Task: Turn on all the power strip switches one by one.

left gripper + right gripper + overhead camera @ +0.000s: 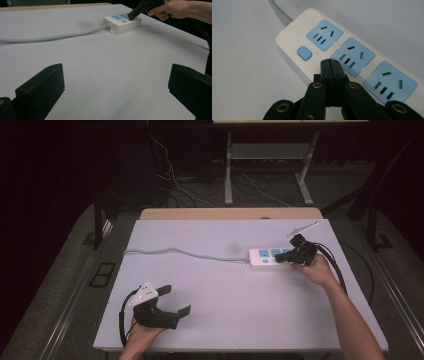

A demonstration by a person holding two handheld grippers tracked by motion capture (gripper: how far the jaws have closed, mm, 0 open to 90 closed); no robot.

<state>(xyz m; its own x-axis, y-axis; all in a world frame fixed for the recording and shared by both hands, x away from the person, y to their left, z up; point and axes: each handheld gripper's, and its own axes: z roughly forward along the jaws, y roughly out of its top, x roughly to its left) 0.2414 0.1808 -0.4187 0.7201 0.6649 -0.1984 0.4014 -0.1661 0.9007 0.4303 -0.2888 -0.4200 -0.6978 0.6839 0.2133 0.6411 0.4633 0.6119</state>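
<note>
High view. Power strip [270,258] lying on the right far part of the white tabletop [225,295], grey cord [185,252] trailing off to the left edge. Right gripper [283,258] brought down onto the strip's near side, hand [316,268] behind it. Left gripper [177,301] parked near the front left corner, well apart from the strip, jaws spread wide, nothing between them.

Left gripper view. Both black jaws far apart over bare tabletop [100,82]. Strip [122,21] visible beyond, right gripper tip [131,16] down on its top face near the switch end. Nothing bracing the strip.

Right gripper view. Jaws pressed together to a single narrow point [331,65], holding nothing, resting at or just above the white casing between the blue switch [304,52] and the middle socket [352,57]. Contact with the casing not certain.

Risks, as judgement. Likely aim the switch; tip presently beside it, not on it, so a straight push would land on casing. Unbraced strip liable to slide or pivot on the smooth tabletop under an angled push. Tip close to socket slots [347,60]; a slip toward them to be avoided.
</note>
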